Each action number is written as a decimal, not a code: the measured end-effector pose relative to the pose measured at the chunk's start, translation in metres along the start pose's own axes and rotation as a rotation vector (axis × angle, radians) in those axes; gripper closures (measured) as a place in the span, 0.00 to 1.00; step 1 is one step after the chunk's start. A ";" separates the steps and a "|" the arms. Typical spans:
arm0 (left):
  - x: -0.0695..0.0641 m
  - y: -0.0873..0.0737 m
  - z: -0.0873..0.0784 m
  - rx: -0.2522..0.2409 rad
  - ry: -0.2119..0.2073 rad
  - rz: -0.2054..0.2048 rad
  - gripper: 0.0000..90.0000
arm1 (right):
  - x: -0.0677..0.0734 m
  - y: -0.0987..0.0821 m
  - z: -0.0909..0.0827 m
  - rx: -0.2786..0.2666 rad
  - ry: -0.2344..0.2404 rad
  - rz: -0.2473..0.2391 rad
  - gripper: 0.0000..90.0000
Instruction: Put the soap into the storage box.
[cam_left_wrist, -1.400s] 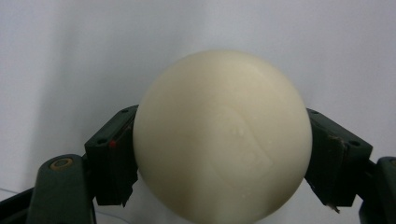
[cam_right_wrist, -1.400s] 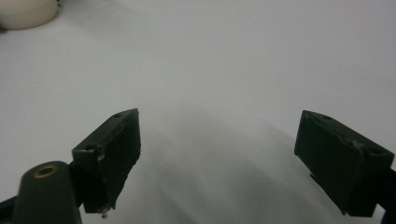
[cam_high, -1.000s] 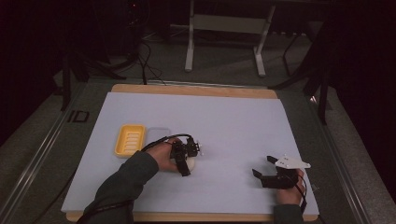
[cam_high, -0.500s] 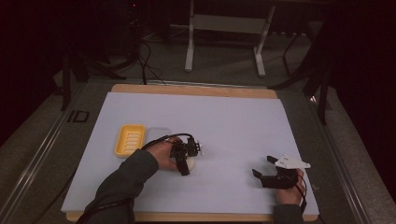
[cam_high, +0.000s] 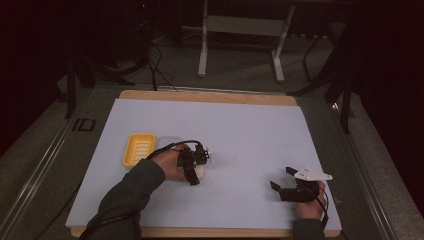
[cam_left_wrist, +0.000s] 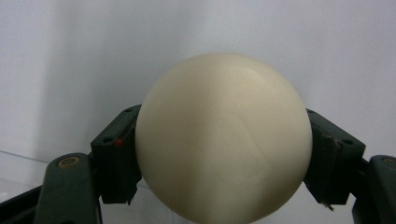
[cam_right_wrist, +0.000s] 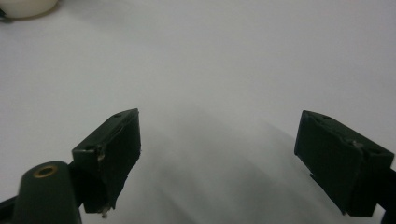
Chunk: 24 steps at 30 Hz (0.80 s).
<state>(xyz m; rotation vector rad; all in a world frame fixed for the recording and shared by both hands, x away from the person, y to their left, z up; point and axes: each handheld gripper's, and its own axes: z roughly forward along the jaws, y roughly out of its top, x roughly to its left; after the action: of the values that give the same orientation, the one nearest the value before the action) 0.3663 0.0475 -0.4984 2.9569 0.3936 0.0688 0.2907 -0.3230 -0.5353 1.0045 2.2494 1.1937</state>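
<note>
A smooth cream-white round lump (cam_left_wrist: 223, 140) sits between the two black jaws of my left gripper (cam_left_wrist: 223, 154), which is shut on it from both sides. From above, that gripper (cam_high: 196, 169) is just left of the mat's middle, pointing down at the lump (cam_high: 202, 172) on the white mat. Just to its left lies a yellow ribbed dish (cam_high: 139, 149). My right gripper (cam_high: 281, 179) rests low near the front right of the mat. Its jaws stand wide open with nothing but bare mat between them (cam_right_wrist: 217, 154). The lump's edge (cam_right_wrist: 23, 5) shows far off at the top left of the right gripper view.
The white mat (cam_high: 250, 135) covers a wooden board (cam_high: 210, 96) on a dark floor. Table legs (cam_high: 202, 45) and cables stand beyond the far edge. A faint clear edge (cam_left_wrist: 28, 161) shows low at the left in the left gripper view.
</note>
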 end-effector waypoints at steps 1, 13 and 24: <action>0.001 -0.001 -0.001 -0.009 -0.008 -0.005 0.28 | 0.000 0.000 0.000 0.000 0.000 0.001 0.16; 0.009 -0.008 -0.018 -0.037 0.001 -0.034 0.28 | 0.000 0.000 0.000 0.001 0.000 0.000 0.16; 0.017 -0.017 -0.029 -0.044 0.015 -0.065 0.28 | 0.000 0.000 0.000 0.003 -0.001 -0.001 0.16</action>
<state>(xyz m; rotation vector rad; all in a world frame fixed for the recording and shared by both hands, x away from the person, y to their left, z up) 0.3766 0.0730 -0.4726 2.8992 0.4833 0.0912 0.2907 -0.3228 -0.5353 1.0042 2.2514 1.1897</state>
